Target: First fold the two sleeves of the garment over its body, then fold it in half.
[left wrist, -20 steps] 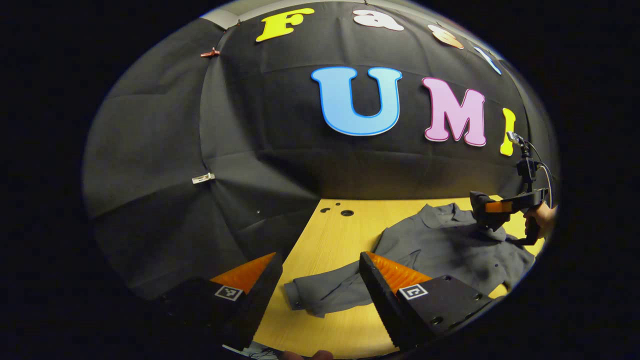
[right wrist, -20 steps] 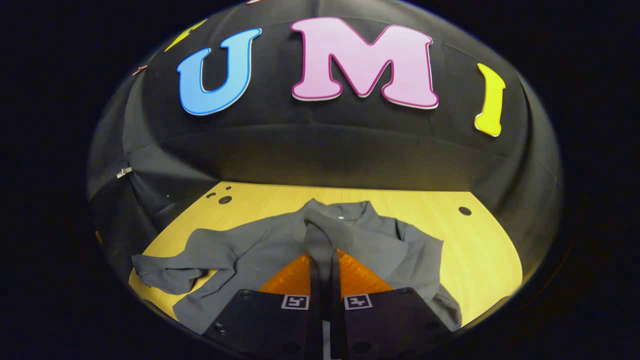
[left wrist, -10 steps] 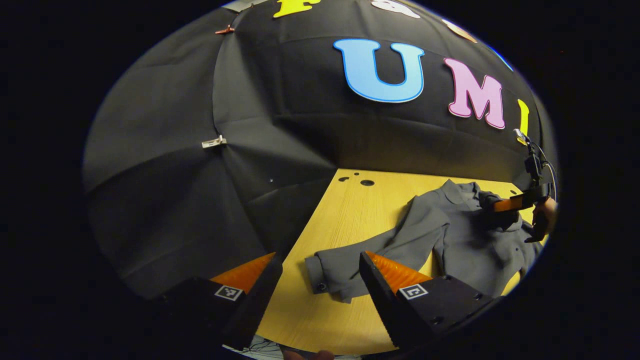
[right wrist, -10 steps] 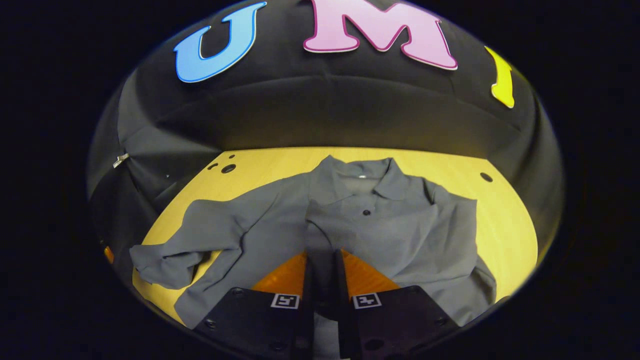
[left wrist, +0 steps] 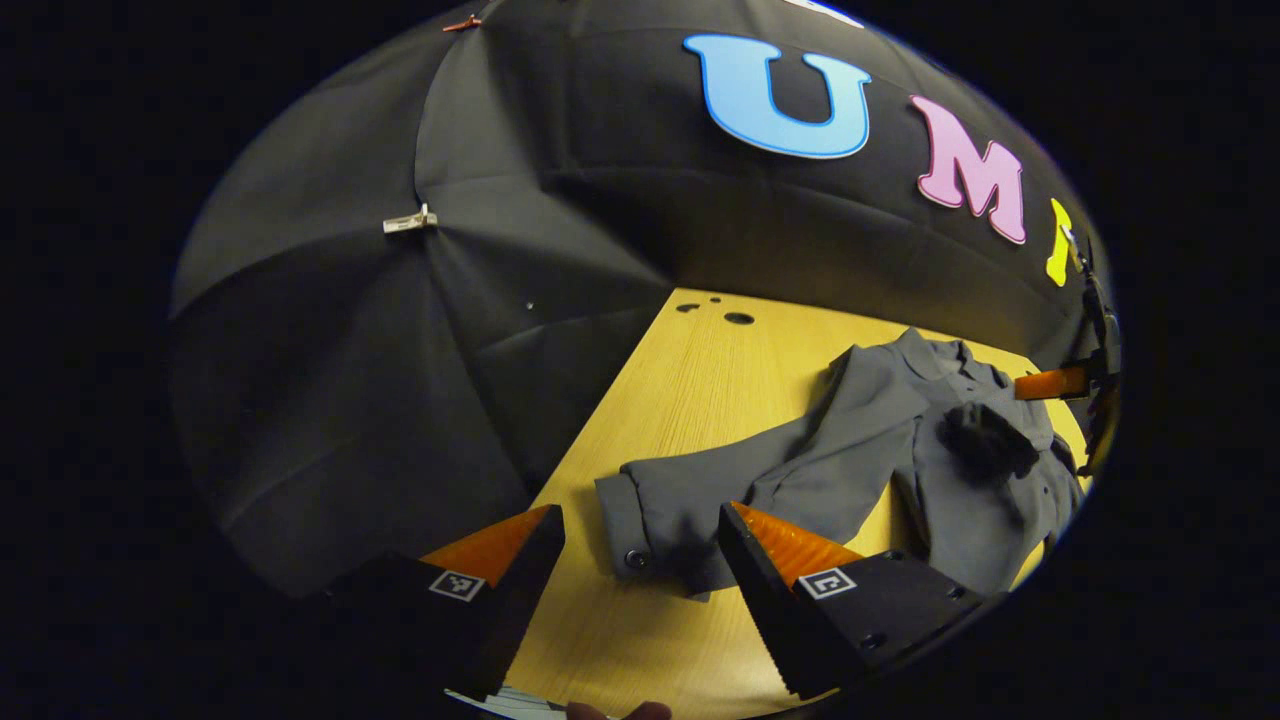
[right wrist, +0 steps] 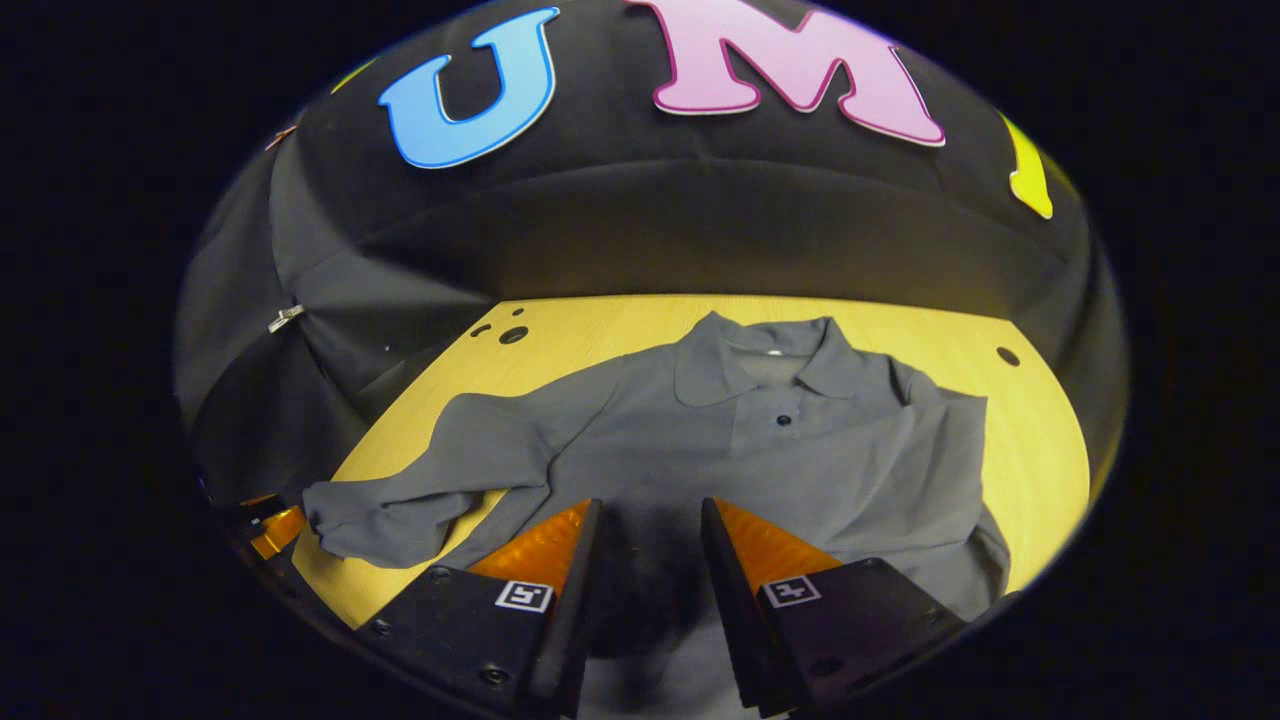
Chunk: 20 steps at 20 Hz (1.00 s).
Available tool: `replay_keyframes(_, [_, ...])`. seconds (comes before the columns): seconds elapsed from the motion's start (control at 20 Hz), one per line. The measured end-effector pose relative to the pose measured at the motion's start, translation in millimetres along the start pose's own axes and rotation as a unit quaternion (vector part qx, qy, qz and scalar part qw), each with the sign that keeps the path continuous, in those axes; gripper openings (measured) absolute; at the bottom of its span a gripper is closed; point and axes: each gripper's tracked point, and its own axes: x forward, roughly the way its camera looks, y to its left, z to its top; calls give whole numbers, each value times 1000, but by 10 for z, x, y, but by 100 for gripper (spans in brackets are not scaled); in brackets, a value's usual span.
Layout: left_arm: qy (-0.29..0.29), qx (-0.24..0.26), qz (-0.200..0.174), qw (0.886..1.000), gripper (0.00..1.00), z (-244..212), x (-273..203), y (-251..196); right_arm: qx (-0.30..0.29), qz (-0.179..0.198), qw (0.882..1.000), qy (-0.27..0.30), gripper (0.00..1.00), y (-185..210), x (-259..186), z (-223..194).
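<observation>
The left tool [left wrist: 640, 540] has two wedge-shaped fingers [left wrist: 770, 590] with ribbed inner faces, each on a flat black block with a small square black-and-white marker on top. The block on one side also shows two round screw holes near its edge. The right tool [right wrist: 645, 535] is built the same way — black plates, a square marker on each, and screw holes near the plate edges. In the left gripper view it shows again [left wrist: 1085, 385], farther off — a dark upright mount above it, with a thin cable looping from it.
</observation>
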Motion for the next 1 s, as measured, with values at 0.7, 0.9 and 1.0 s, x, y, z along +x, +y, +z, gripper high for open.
replay_keyframes(0.7, [63,-19,-26,997,94,-277,446,-151,-67,-89,993,-28,69,-989,-1164,-272])
replay_keyframes(0.9, [91,-21,-20,995,95,-399,518,-134,-52,-106,992,-37,69,-1179,-1352,-269])
replay_keyframes(1.0, [94,-1,-17,995,95,-417,541,-154,-51,-119,991,-39,69,-1268,-1411,-265])
